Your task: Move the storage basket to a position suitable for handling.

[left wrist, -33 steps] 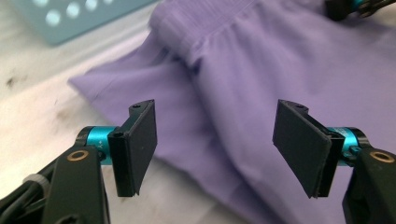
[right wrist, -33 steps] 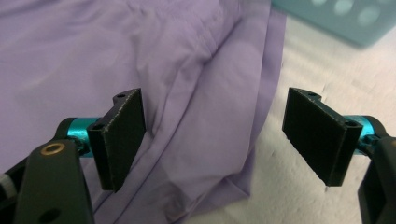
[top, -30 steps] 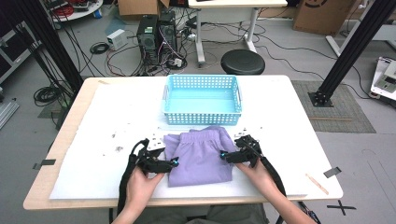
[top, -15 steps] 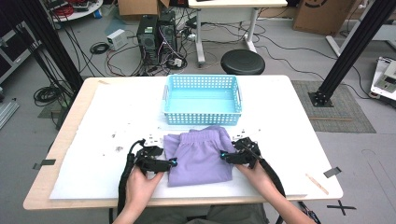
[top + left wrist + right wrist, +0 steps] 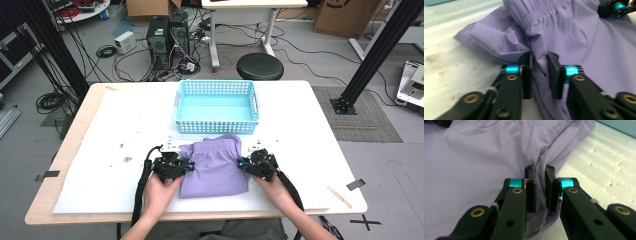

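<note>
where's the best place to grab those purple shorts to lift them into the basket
Grip the purple shorts at their two side edges, one gripper from each side. They lie flat and folded, so the fabric bunches there; the left gripper and right gripper already pinch those folds.

A light blue perforated plastic basket [image 5: 216, 106] sits on the white foam table cover [image 5: 310, 145] at twelve o'clock; a round black stool [image 5: 259, 65] stands beyond it.

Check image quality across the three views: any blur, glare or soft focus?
High view: even light, no glare, slightly soft. Left gripper view: purple shorts and table blurred, and the left hand-held gripper close to the lens is soft. Right gripper view: sharper, foam texture readable, shorts' far edge soft.
</note>
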Available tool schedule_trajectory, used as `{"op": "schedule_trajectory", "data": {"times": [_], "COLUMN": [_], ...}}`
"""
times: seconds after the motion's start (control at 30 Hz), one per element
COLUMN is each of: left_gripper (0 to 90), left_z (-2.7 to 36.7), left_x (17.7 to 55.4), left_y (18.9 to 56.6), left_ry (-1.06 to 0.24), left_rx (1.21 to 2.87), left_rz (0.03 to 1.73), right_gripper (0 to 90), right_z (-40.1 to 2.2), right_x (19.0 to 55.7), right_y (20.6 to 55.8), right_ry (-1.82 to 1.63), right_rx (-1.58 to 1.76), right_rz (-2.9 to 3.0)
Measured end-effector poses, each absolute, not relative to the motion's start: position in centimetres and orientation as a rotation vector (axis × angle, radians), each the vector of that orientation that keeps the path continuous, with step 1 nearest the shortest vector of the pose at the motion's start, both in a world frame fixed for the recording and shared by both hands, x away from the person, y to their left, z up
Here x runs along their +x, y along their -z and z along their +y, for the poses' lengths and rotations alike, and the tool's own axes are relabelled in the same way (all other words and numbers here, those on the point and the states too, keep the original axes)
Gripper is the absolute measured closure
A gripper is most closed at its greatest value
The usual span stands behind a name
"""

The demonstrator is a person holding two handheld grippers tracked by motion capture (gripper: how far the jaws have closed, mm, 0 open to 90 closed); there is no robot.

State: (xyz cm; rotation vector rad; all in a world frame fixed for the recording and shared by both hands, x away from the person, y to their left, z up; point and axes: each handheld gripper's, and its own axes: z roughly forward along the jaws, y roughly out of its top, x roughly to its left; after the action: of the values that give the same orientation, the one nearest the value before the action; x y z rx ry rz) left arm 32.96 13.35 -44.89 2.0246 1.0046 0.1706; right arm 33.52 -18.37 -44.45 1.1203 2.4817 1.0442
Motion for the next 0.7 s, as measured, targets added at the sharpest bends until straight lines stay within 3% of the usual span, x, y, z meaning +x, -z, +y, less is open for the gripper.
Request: {"op": "schedule_trajectory", "data": {"times": [0.17,0.7], "left_gripper": [82.5,82.7], "left_z": [12.5,11.1], "left_x": [33.0,32.6], "left_y": [44.7,44.7], "left_ry": [-0.183,-0.121], "left_rx": [2.064,2.070], "left_rz": [0.955,0.909], "right_gripper": [85.1,85.6], "right_z": [-18.9,-21.0], "right_x": [33.0,31.6], "right_y": [44.4,44.2], "right_ry": [-1.047,-1.040], "right_rx": [1.118,1.137], "right_rz": [2.504,2.488]}}
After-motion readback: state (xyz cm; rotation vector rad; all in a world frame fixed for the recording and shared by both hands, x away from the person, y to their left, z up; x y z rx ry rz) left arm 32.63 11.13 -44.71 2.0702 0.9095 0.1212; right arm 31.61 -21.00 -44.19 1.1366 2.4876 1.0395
